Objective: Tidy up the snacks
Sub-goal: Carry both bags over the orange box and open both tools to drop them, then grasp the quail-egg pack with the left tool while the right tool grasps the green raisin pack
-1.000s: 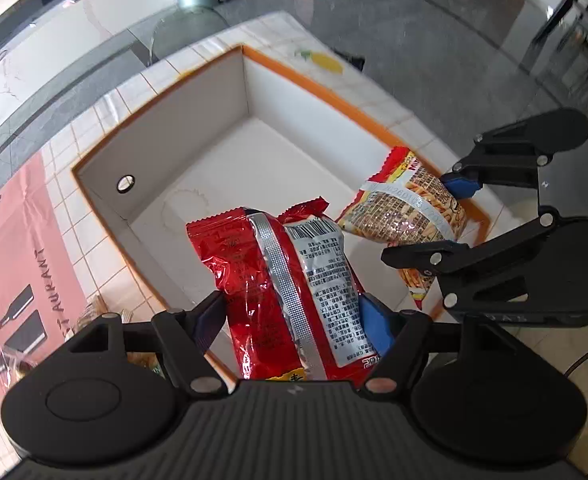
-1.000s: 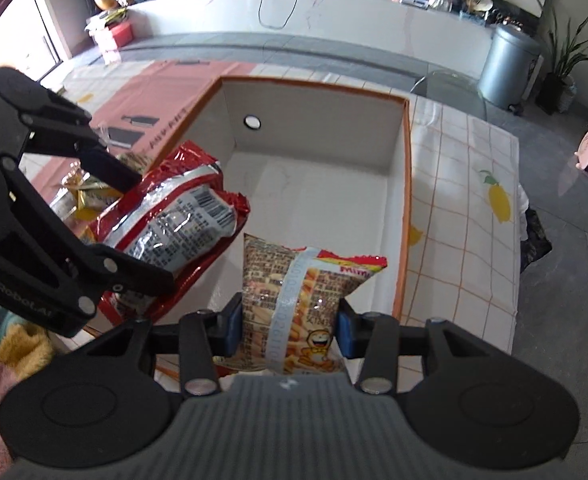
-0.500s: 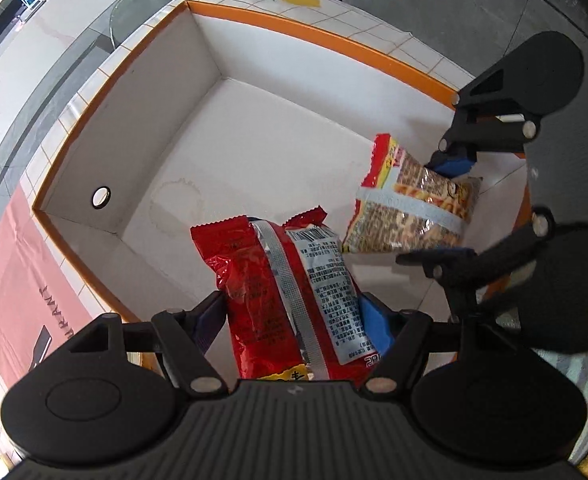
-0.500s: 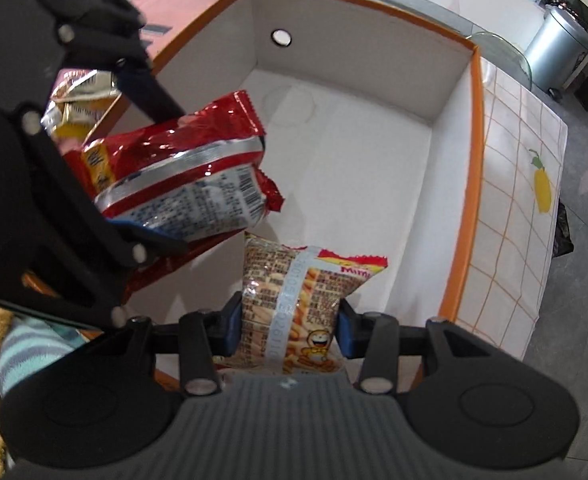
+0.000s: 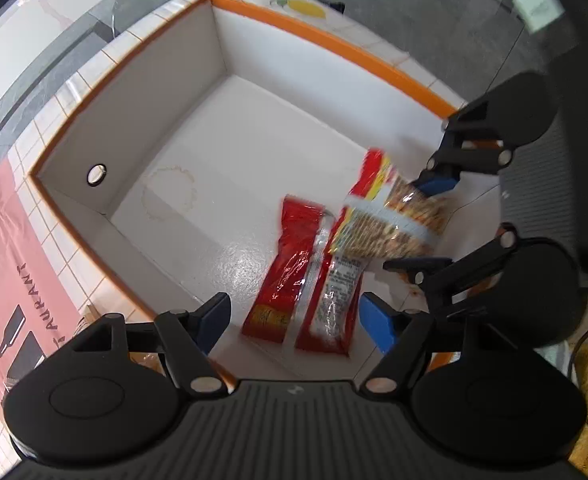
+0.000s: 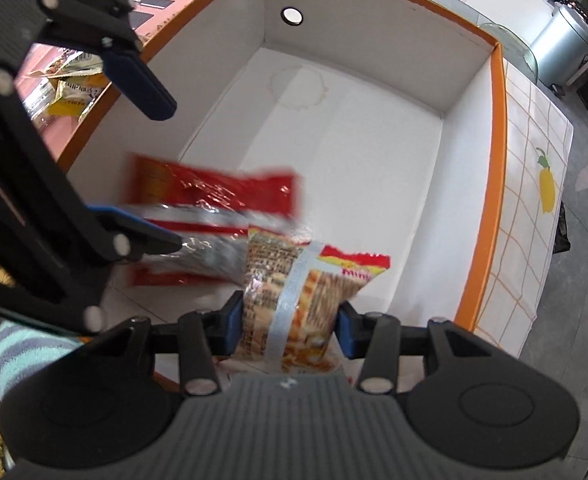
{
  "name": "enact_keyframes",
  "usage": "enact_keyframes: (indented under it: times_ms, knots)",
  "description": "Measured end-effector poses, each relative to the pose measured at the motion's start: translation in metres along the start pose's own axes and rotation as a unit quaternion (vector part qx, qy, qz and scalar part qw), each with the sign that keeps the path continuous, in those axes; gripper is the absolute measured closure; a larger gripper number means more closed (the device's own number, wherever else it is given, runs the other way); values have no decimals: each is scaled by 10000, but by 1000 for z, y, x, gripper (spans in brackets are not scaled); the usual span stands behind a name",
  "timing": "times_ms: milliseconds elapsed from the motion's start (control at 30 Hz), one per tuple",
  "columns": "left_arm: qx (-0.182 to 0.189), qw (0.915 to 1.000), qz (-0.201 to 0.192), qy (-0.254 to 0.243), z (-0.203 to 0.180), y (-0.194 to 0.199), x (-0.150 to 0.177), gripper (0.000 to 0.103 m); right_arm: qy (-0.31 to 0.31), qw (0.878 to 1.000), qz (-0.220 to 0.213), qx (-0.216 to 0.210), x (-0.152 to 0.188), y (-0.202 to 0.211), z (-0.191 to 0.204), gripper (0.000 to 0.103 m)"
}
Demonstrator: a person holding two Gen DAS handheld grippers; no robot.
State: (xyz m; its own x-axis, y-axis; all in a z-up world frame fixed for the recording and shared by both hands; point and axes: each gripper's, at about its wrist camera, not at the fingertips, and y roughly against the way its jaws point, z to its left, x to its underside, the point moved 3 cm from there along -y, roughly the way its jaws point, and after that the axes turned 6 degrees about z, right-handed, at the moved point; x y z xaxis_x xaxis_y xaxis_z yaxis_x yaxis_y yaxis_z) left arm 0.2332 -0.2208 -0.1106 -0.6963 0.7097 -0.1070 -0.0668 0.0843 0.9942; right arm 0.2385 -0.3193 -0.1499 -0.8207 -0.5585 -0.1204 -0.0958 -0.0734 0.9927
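Half a second ago the red packet (image 5: 309,276) was pinched between the left gripper's (image 5: 294,320) blue pads; now those jaws stand wide apart with nothing between them, and the packet is blurred just below them, either landing or already lying on the white floor of the orange-rimmed box (image 5: 325,44), near the corner closest to the person. The right gripper (image 6: 288,320) is clenched on the yellow-and-orange snack bag (image 6: 297,296), squeezing it across its middle and holding it upright inside the box, above the floor and partly overlapping the red packet in both views. So, as I read it, one snack is delivered and a second is a release away from joining it. The rest of the box floor is bare apart from a faint ring stain. More is left to do: in the right wrist view, at least one yellow packet (image 6: 68,92) lies outside the box on the pink cloth (image 5: 10,264), beyond the left wall; how many lie there is hard to tell.
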Motion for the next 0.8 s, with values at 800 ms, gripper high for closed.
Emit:
enact_keyframes:
  times_ms: [800]
  knots:
    - [-510,9749,-1921,1005,53,109,148,18,-1521,9761,-1485,460,8,89,80,40]
